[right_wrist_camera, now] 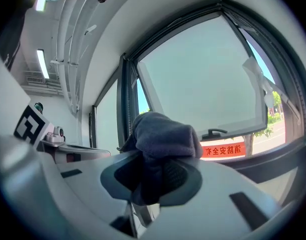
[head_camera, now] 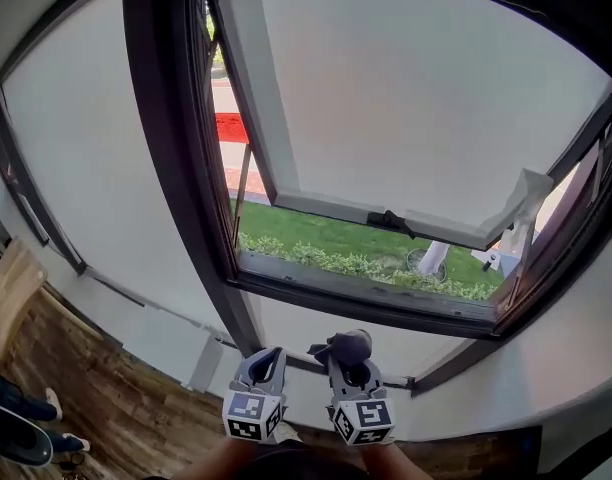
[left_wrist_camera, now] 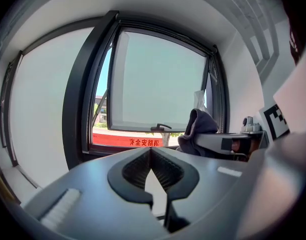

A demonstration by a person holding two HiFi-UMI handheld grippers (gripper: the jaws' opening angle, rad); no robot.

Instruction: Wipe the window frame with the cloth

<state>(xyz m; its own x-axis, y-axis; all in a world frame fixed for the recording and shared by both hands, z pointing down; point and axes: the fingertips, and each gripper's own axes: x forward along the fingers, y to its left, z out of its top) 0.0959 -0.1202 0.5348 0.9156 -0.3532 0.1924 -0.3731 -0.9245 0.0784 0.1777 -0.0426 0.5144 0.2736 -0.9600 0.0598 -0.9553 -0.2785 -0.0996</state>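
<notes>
Cloth (right_wrist_camera: 163, 134) bunched, standing upright from right gripper (right_wrist_camera: 152, 171) clamped on it; left gripper (left_wrist_camera: 150, 154) closed, empty.

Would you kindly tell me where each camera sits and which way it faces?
Head view: on the person's head, looking steeply down at the open window frame; left gripper and right gripper show below.
Left gripper view: on the left gripper, looking along its closed, empty fingers towards the window frame; the right gripper shows at right.
Right gripper view: on the right gripper, looking past the cloth it grips at the window frame.
Shared: both gripper views show the sash handle.
</notes>
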